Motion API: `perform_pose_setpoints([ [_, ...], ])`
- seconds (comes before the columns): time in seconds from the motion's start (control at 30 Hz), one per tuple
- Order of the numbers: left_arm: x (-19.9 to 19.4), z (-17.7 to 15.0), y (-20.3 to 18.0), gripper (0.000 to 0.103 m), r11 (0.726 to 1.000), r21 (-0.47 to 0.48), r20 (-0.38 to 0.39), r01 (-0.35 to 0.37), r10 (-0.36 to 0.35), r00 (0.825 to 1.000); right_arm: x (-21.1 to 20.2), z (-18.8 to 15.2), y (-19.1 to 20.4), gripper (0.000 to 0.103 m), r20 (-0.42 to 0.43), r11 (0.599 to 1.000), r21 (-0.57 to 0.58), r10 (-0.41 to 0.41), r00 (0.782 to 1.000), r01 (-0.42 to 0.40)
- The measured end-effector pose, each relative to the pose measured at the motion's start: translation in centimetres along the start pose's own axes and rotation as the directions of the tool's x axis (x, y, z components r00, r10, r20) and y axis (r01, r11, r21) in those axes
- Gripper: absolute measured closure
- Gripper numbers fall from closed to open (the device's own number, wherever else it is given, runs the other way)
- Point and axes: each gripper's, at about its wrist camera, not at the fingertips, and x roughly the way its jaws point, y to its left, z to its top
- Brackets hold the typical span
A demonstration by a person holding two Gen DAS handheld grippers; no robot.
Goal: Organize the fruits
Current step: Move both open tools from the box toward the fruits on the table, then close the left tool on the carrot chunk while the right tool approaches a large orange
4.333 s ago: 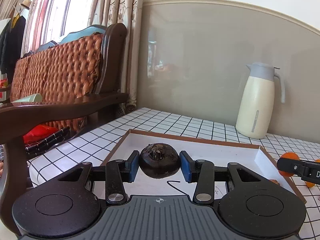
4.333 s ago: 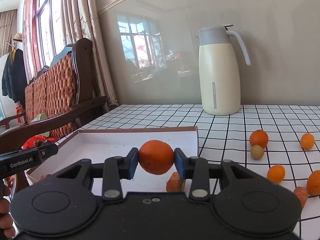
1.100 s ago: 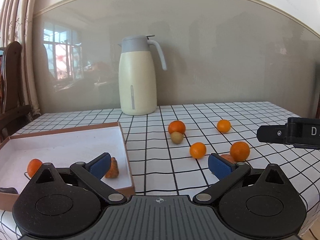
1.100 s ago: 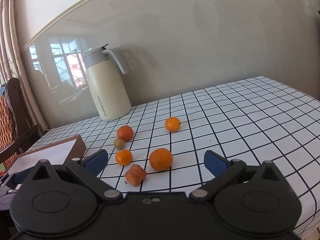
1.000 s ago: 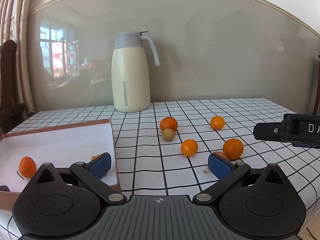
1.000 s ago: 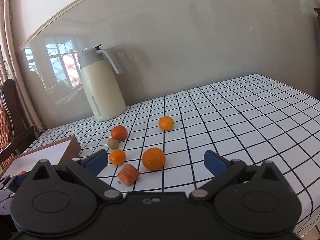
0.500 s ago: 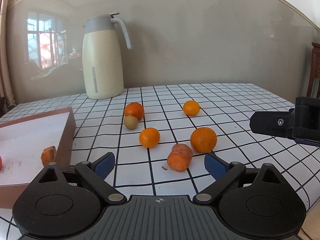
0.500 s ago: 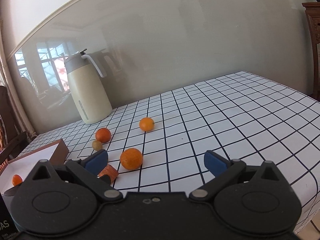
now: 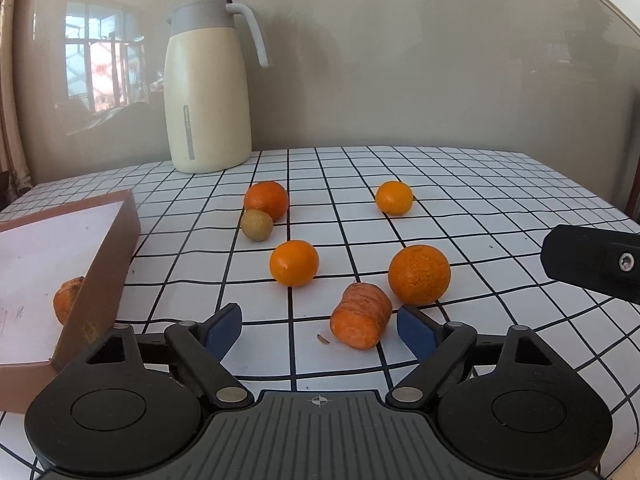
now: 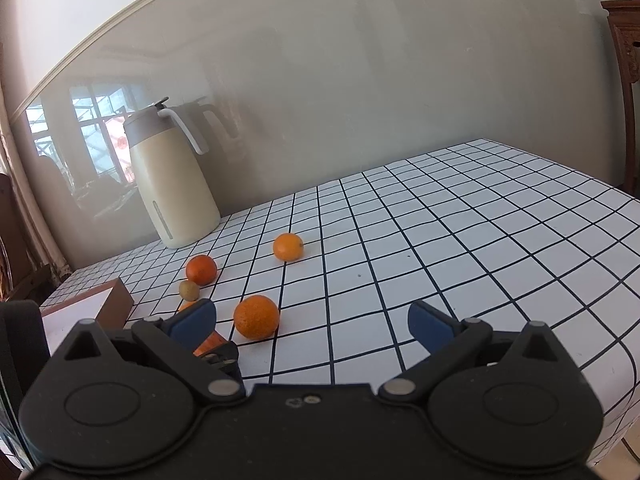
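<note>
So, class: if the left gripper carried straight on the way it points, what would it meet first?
Most likely the carrot chunk, lying just ahead of the closing left gripper, near its right pad; depth is hard to judge.

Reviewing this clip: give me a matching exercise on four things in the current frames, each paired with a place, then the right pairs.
Things:
1. carrot chunk
2. small tan fruit
3. cream jug
4. second carrot piece

Places:
A. inside the brown box
B. at the back, by the wall
C. just ahead of the closing left gripper
D. against the reddish orange

Pairs: 1-C, 2-D, 3-B, 4-A
</note>
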Motion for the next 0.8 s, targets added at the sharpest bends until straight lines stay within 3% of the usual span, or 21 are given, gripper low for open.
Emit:
perform_pose_setpoints([
  [0.3,0.3,-0.1,2.5,0.021,0.997,-0.030,-0.001,-0.068,0.068,0.998,1.3,-0.3,0.9,0.006,-0.025,1.000,-0.018,0.013,1.000,-0.014],
  [0.47,0.1,-0.3,3.2,0.033,0.998,-0.013,0.007,-0.065,0.065,0.998,1.8,-0.3,1.5,0.006,-0.037,0.999,-0.032,0.023,0.999,-0.024],
  [0.73,-0.1,-0.4,3.2,0.035,0.998,-0.008,0.022,-0.069,0.069,0.997,2.7,-0.2,1.7,0.006,-0.048,0.999,-0.033,0.029,0.998,-0.031],
  [0.8,-0.1,-0.3,3.2,0.049,0.998,-0.010,0.029,-0.065,0.065,0.997,2.9,-0.2,1.8,0.006,-0.054,0.999,-0.038,0.028,0.998,-0.030],
])
